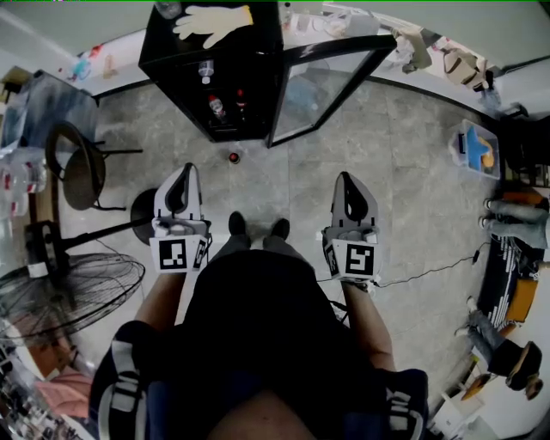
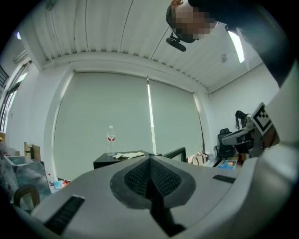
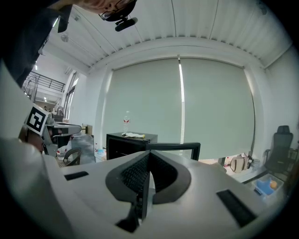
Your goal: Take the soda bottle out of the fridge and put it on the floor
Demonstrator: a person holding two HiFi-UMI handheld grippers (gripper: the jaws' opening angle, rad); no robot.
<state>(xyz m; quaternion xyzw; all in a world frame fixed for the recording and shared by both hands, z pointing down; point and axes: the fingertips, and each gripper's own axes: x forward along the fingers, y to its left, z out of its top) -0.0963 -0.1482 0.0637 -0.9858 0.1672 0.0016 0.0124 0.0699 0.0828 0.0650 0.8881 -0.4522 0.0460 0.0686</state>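
i have the left gripper (image 2: 149, 158) pressed fully together, its ribbed dark pads meeting with nothing between them. the right gripper (image 3: 148, 156) is closed the same way and is also empty. in the head view both are held about level on either side of the person's dark shoes (image 1: 237, 225), well apart from each other. they point toward the low black fridge (image 1: 258, 43), whose glass door (image 1: 320, 86) stands swung open to the right. the small dark soda bottle with a red cap (image 1: 233, 157) stands upright on the grey tiled floor (image 1: 412, 198), just in front of the fridge's open front and clear of both grippers. it is too small in the picture for me to read any label. inside the open fridge i see a few more bottles on the shelves, among them a bottle with a red and white label (image 1: 216, 107). on the fridge's top lies a pair of pale gloves (image 1: 213, 19), and beside them stands a clear plastic water bottle with a red label (image 2: 110, 139). a dark round-seated chair (image 1: 82, 172) and a standing fan with a wire cage (image 1: 73, 292) are off to the left. a blue plastic bin (image 1: 478, 148) sits on the floor at the far right.
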